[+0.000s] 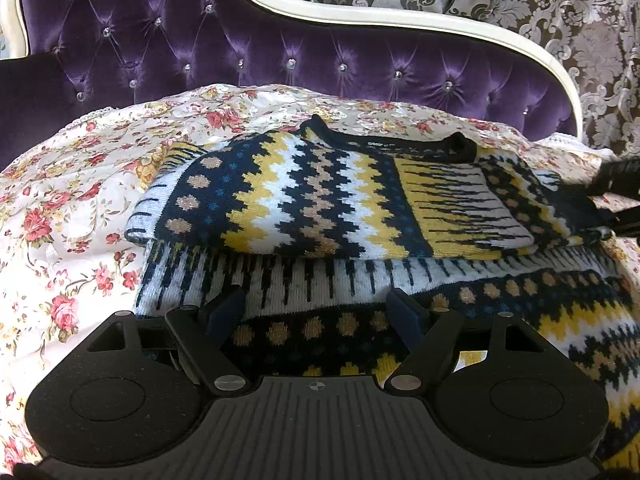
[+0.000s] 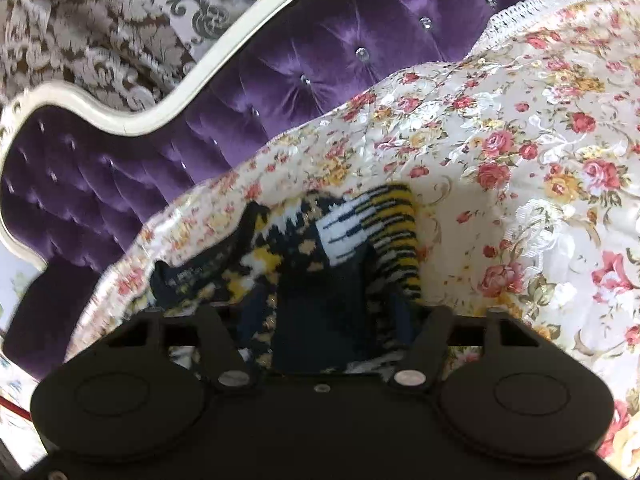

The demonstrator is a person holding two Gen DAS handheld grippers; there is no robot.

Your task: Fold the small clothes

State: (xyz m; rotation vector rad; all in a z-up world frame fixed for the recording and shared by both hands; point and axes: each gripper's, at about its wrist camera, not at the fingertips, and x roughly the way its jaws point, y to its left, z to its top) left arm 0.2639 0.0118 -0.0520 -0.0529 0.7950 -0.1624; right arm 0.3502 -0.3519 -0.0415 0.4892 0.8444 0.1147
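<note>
A small knit sweater (image 1: 320, 200) in navy, yellow and white zigzags lies on the floral bedspread (image 1: 60, 208), its sleeves folded across the body and the collar at the far side. My left gripper (image 1: 316, 312) is open, its fingers (image 1: 224, 308) resting low over the sweater's near hem. My right gripper (image 2: 320, 320) is at the sweater's right side, and the knit fabric (image 2: 360, 240) bunches between its fingers, which are hidden by the cloth. It shows as a dark shape at the right edge of the left wrist view (image 1: 620, 176).
A purple tufted headboard (image 1: 200, 44) with a white frame stands behind the bed. Grey damask curtains (image 1: 580, 20) hang to the right. The bedspread (image 2: 520, 140) spreads out on both sides of the sweater.
</note>
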